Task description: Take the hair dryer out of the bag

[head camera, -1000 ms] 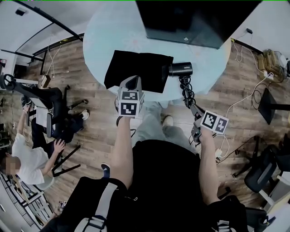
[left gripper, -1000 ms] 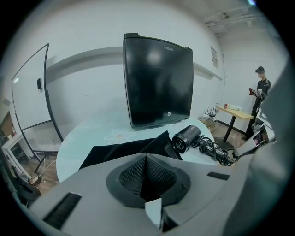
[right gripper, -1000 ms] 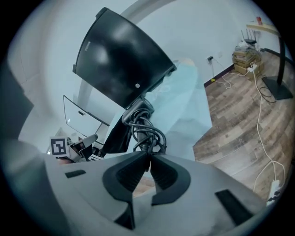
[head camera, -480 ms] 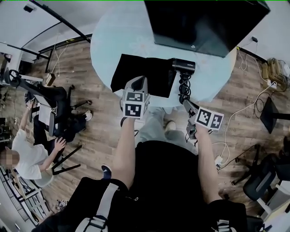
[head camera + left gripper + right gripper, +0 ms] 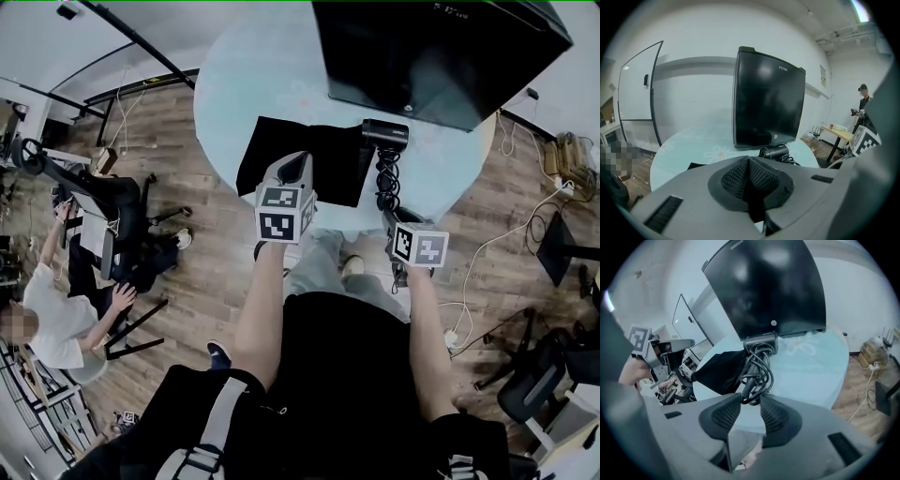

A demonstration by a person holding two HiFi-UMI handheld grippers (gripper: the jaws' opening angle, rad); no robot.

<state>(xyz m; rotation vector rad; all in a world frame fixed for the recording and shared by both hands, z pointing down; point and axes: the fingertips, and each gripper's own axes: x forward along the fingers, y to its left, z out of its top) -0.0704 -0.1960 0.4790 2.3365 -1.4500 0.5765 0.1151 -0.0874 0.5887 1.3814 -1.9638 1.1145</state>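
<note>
**Right claw opens up at the cord**

Right claw point(image 5: 751, 409) has just opened wide; the cord point(image 5: 387, 183) sits loose between its tips. Left claw point(image 5: 749, 176) is shut, empty. Dryer point(image 5: 385, 134) lies beside the bag point(image 5: 305, 159), out of it, by the worktop's point(image 5: 253, 84) near edge. Snagging the cord could drag it off.

Left hand-held gripper point(image 5: 749, 161) (outstretched) with jaws together

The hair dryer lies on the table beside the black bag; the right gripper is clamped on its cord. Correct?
The hair dryer lies on the table beside the bag, but the right gripper is open: in the right gripper view its jaws have just been opening, the cord loose between them.
</note>
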